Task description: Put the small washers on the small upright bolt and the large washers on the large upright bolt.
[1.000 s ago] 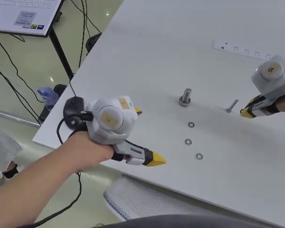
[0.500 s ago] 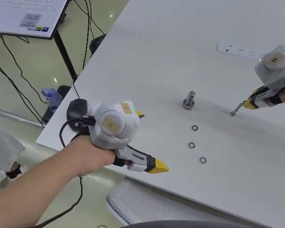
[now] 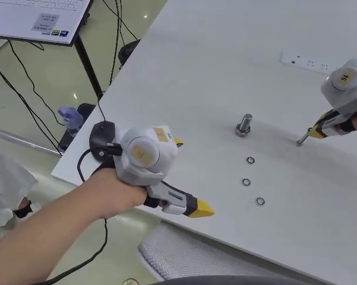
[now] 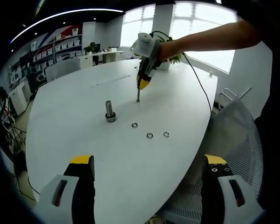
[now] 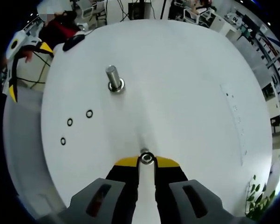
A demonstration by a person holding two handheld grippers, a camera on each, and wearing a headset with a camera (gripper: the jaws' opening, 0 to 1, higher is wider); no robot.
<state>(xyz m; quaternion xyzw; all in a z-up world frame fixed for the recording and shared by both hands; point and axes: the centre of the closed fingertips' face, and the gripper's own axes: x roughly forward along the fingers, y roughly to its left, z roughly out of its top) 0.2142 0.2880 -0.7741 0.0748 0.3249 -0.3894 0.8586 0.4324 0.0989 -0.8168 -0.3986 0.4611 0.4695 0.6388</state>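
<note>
The three small silver ring washers (image 3: pixel 250 160) are lying flat and loose on the white tabletop (image 3: pixel 184 71), spaced apart in a short row between the two bolts and the near edge, none of them threaded on anything. Beyond them the thick silver large bolt (image 3: pixel 244 125) is standing upright by itself, with a wider collar at its foot that may be a washer or its own head; I cannot tell which. To its side the thin grey metal small bolt (image 3: pixel 302 140) is resting its lower end on the table and leaning a little in the head view, and the right gripper (image 5: pixel 147 161) is pinching its top between narrow, yellow-tipped jaws. The left gripper (image 4: pixel 148 160) is hovering at the table's near edge, just past which a grey mesh chair seat (image 3: pixel 184 255) is showing, with its jaws spread wide and carrying nothing. The likeliest trouble is sitting with that slim bolt: it is probably depending on the gripper for balance, so releasing it while it is leaning could tip it over and send it rolling. The washers are looking thin and flush with a smooth surface, so jaws closing on one could skid it toward the edge instead of lifting it. Threading one over a bolt whose top is being covered by the other gripper's jaws is also inviting a collision.
</note>
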